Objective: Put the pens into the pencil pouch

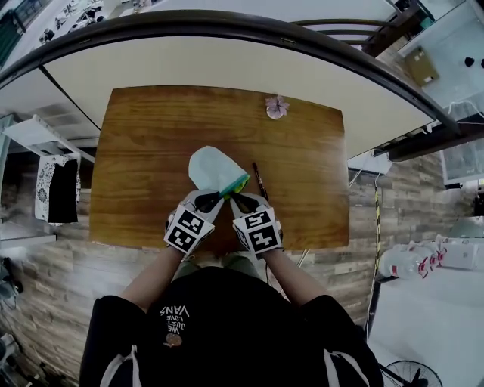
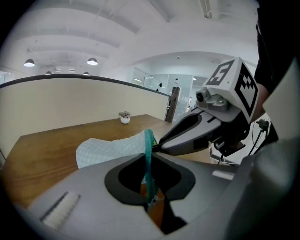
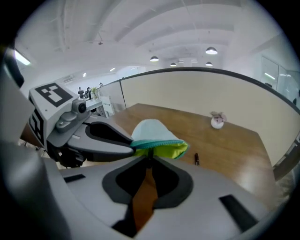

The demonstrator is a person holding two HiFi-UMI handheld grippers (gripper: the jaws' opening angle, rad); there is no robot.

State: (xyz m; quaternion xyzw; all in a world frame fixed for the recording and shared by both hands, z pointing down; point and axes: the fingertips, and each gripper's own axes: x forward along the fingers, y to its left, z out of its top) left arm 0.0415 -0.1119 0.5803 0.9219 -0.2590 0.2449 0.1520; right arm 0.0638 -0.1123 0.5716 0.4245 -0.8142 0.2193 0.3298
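Pencil pouch (image 1: 214, 170): pale mint check; zip (image 3: 150, 143) teal, lining (image 3: 171, 150) lime. Pen (image 1: 260, 181), at its 3 o'clock: black. Table (image 1: 151, 151): brown wood grain. Your left gripper (image 1: 217, 196), right gripper (image 1: 235, 199): black-white marker cubes.

Head view overhead; gripper views close; all share pouch (image 1: 213, 168).

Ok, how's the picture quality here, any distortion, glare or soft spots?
Head view: heavy fisheye bends the partition rail into an arc; the table and pouch are evenly lit. Left gripper view: dark rounded corners, ceiling lamps blown out, the left tool body soft. Right gripper view: same vignette, pale sheen on the table's right side, pen small and blurry.
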